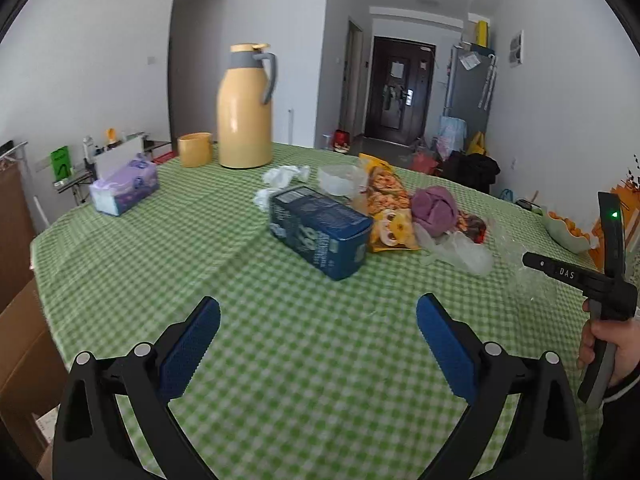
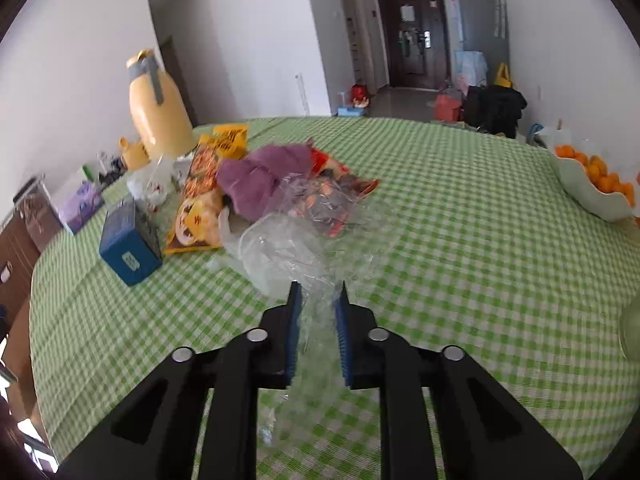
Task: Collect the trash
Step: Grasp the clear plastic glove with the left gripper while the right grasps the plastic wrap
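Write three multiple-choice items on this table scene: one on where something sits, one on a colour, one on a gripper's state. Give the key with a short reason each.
1. Where does the blue box lie?
A. On the checked tablecloth, beside the snack wrappers
B. Inside the bowl of oranges
C. On the floor by the door

2. What colour is the tall thermos jug?
A. Red
B. Yellow with a grey handle
C. Black

3. How does the right gripper stand?
A. Wide open over bare cloth
B. Closed on the tissue pack
C. Closed on the clear plastic wrap

Key:
1 A: the box rests on the green and white cloth next to the orange wrappers.
2 B: its body is pale yellow, handle and collar grey.
3 C: its pads stand narrow with crinkled clear film pinched between them.
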Demonstrator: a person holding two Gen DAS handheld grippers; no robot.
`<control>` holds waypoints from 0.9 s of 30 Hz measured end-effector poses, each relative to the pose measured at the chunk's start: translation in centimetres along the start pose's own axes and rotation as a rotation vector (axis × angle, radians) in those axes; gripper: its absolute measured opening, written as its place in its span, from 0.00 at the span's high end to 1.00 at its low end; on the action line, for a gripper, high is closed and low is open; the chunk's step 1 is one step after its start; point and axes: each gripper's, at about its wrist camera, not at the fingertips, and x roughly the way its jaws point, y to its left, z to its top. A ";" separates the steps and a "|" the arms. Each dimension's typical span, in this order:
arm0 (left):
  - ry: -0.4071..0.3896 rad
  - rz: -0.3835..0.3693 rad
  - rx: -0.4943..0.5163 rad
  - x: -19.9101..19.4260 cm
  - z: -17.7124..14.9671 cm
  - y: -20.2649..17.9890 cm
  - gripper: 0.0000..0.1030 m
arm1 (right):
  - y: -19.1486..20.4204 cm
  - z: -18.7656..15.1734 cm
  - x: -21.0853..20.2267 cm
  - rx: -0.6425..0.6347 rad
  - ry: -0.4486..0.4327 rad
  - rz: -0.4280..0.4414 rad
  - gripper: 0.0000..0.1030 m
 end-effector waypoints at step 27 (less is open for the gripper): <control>0.355 -0.275 0.192 23.0 3.7 -20.2 0.86 | -5.9 1.2 -4.7 0.163 -0.188 -0.031 0.86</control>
